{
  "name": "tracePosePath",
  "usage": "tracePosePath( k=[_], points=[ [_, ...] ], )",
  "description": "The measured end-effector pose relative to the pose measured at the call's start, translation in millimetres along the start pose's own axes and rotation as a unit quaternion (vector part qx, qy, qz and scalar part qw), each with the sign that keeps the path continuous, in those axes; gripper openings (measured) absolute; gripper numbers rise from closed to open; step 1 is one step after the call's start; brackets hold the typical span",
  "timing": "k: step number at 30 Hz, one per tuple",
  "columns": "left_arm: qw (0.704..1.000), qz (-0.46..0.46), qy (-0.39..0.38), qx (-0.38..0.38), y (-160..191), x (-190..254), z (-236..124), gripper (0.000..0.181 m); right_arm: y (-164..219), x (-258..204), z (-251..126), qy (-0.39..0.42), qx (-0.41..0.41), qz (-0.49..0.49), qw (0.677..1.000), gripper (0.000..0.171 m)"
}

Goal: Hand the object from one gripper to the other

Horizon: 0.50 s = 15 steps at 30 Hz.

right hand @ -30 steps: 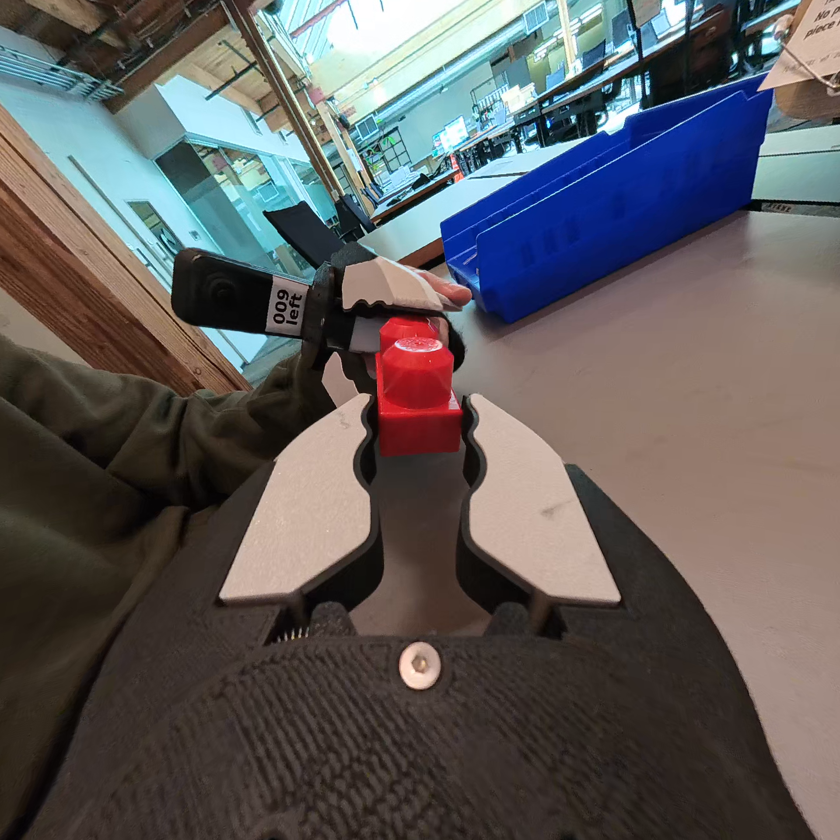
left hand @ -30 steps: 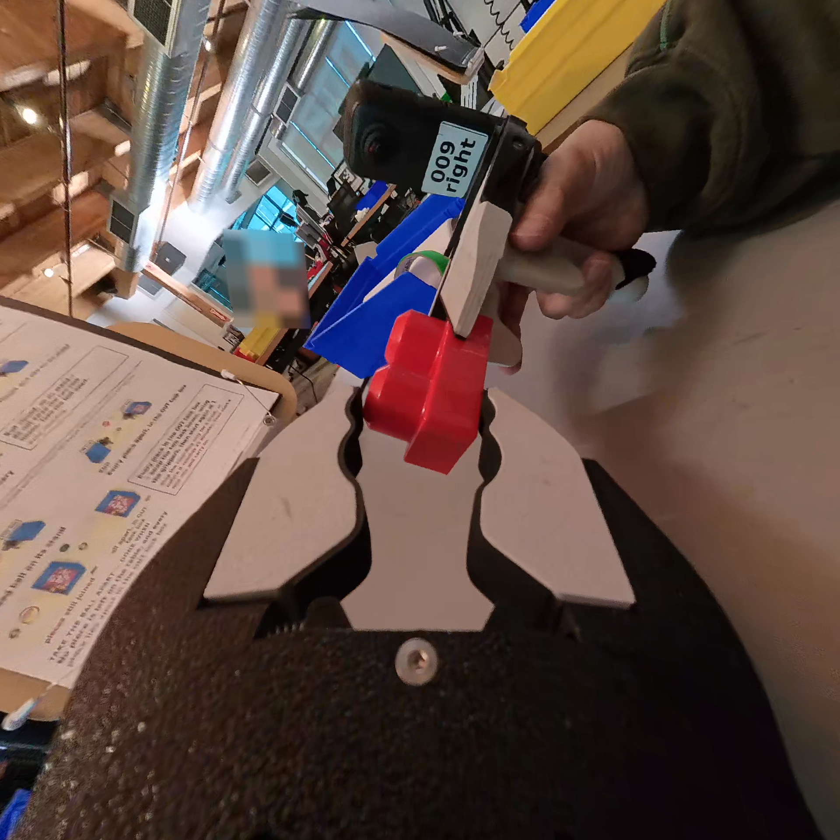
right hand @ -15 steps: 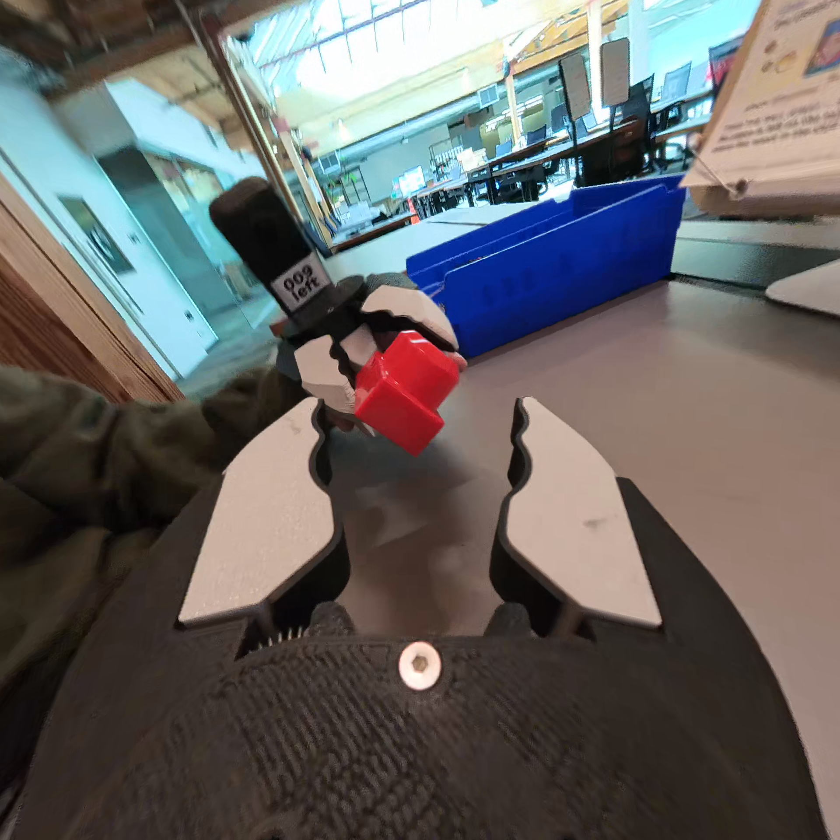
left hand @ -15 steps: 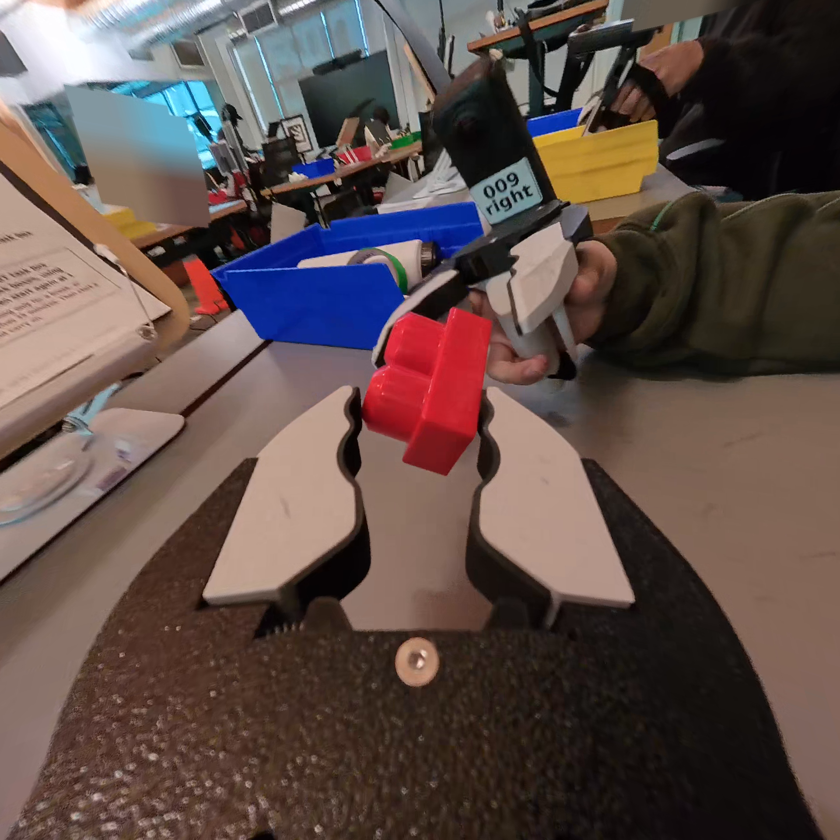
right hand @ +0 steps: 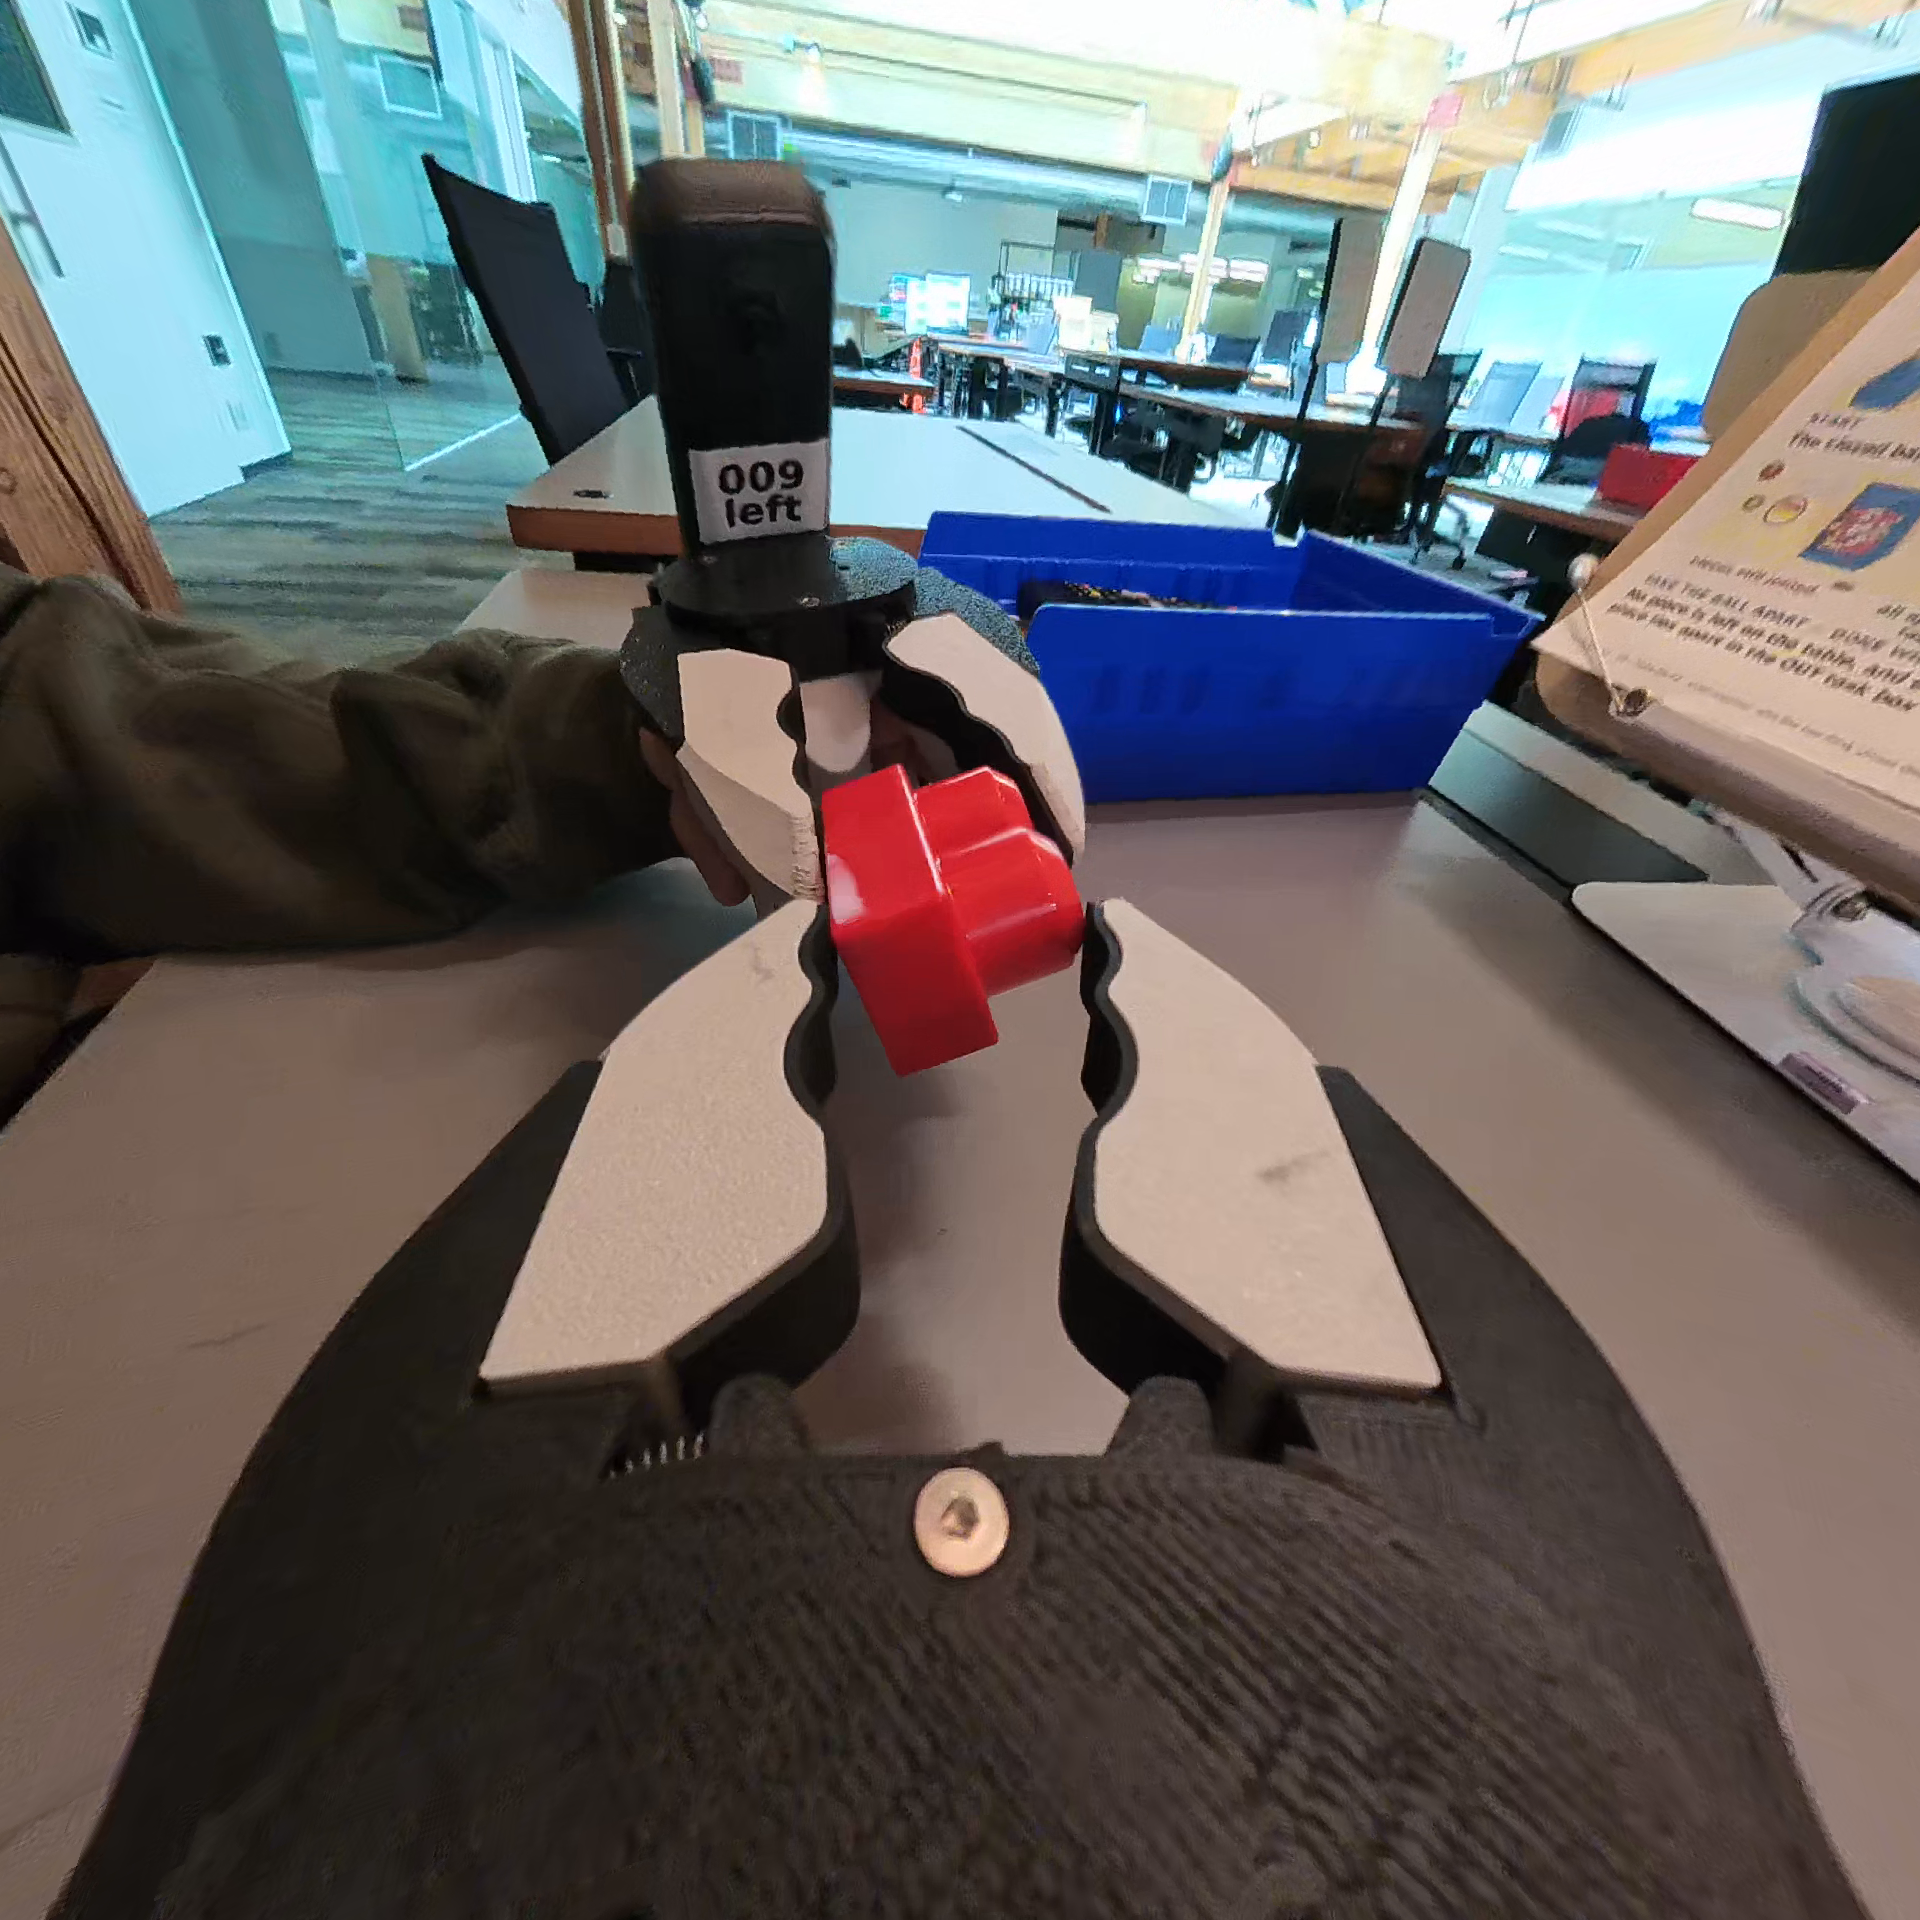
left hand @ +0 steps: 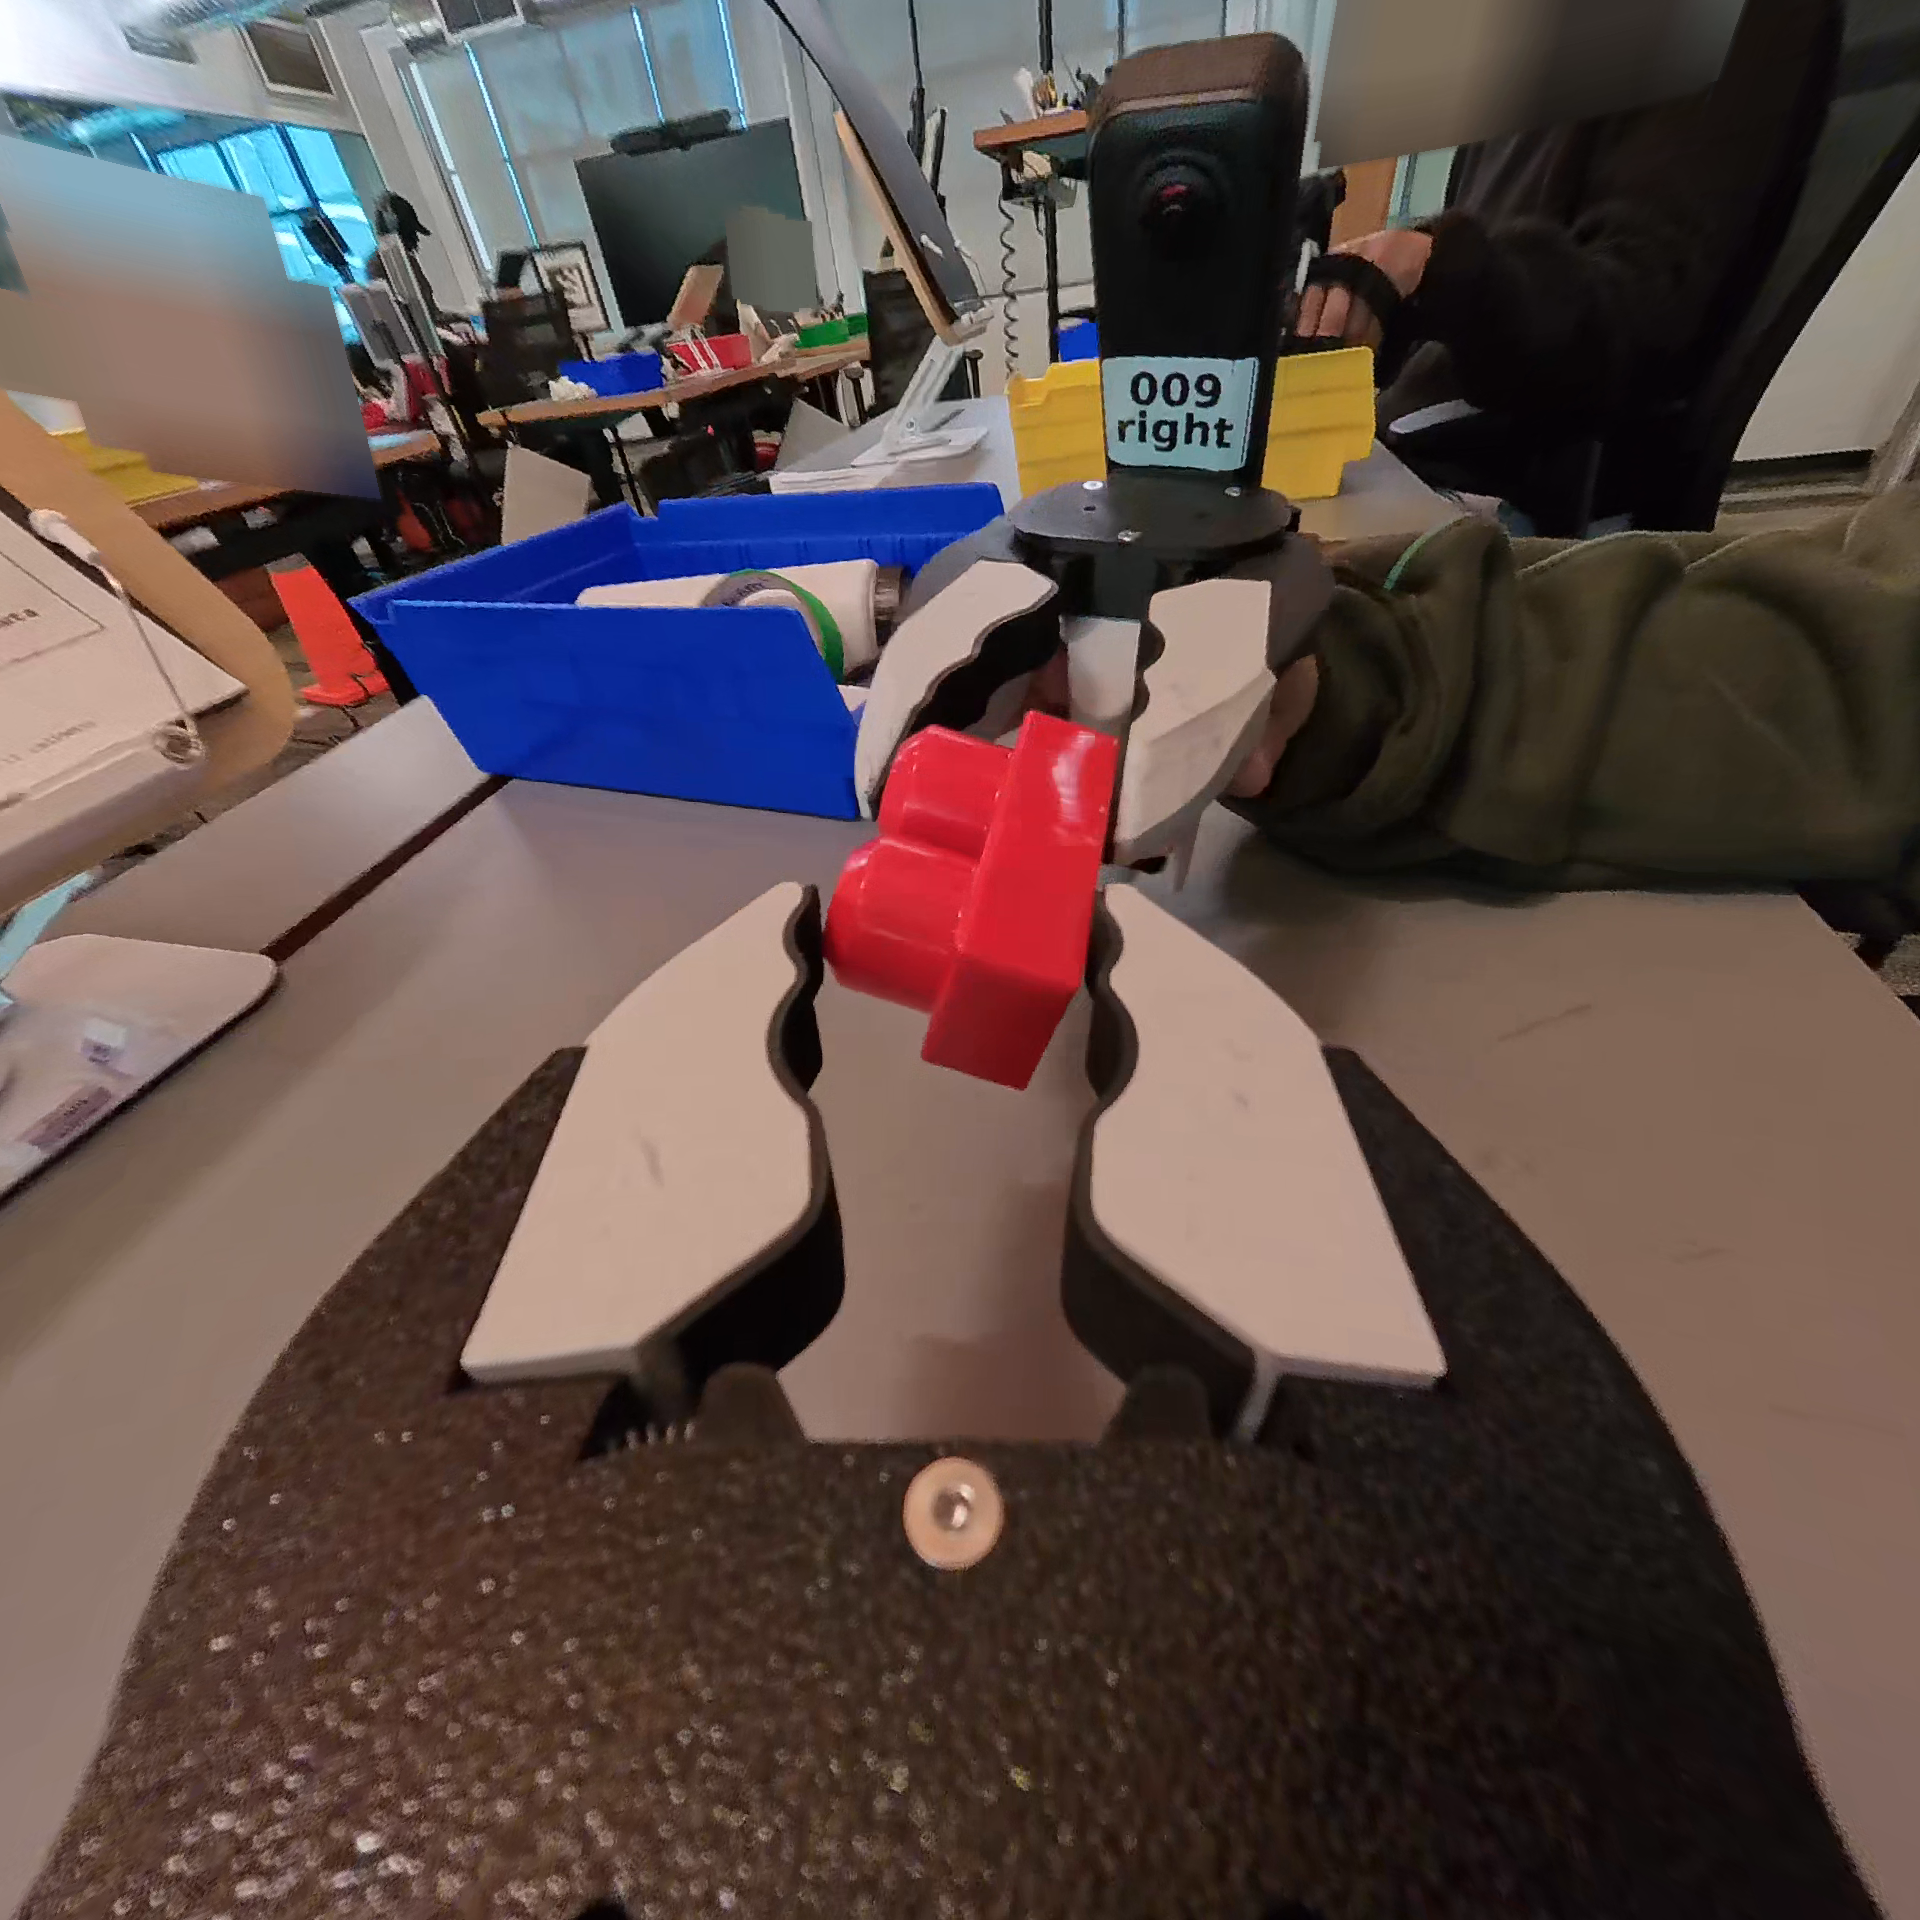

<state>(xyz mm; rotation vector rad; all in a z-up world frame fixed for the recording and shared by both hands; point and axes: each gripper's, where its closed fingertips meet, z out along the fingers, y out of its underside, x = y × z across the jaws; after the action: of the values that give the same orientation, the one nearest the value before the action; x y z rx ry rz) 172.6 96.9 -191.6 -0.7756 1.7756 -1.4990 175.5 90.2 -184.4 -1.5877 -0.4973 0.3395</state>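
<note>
The red block (left hand: 971, 894) is in the air above the grey desk (left hand: 1558, 1091), between the two tools, which face each other. The left tool (left hand: 956, 914) pinches it between its fingertips. The right tool (right hand: 956, 920) also has its fingers on both sides of the block; whether it grips the block or only touches it cannot be told. A blue bin (left hand: 644, 675) stands behind on the desk.

A red block (right hand: 951, 920) is held above the grey table (right hand: 1558, 1091) between the fingertips of the right gripper (right hand: 951, 935). From the far side it is clamped by the left gripper (right hand: 935, 821). A blue bin (right hand: 1247, 686) is seen behind.
</note>
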Motion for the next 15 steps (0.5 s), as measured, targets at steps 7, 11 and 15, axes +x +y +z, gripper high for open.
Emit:
tracePosePath(
  k=[7,11,15],
  points=[
    [0.988,0.142,-0.064,0.007,-5,-5,0,0.073,-5,17,-6,-0.001,0.033,0.165,0.986,0.045],
    [0.999,-0.003,-0.039,0.028,-8,-8,0,0.065,-8,27,-12,0.036,0.049,0.113,0.992,0.045],
    [0.96,-0.268,0.024,0.085,-20,-22,-10,0.072,-21,22,-17,0.073,0.064,-0.038,0.995,0.045]
  ],
)
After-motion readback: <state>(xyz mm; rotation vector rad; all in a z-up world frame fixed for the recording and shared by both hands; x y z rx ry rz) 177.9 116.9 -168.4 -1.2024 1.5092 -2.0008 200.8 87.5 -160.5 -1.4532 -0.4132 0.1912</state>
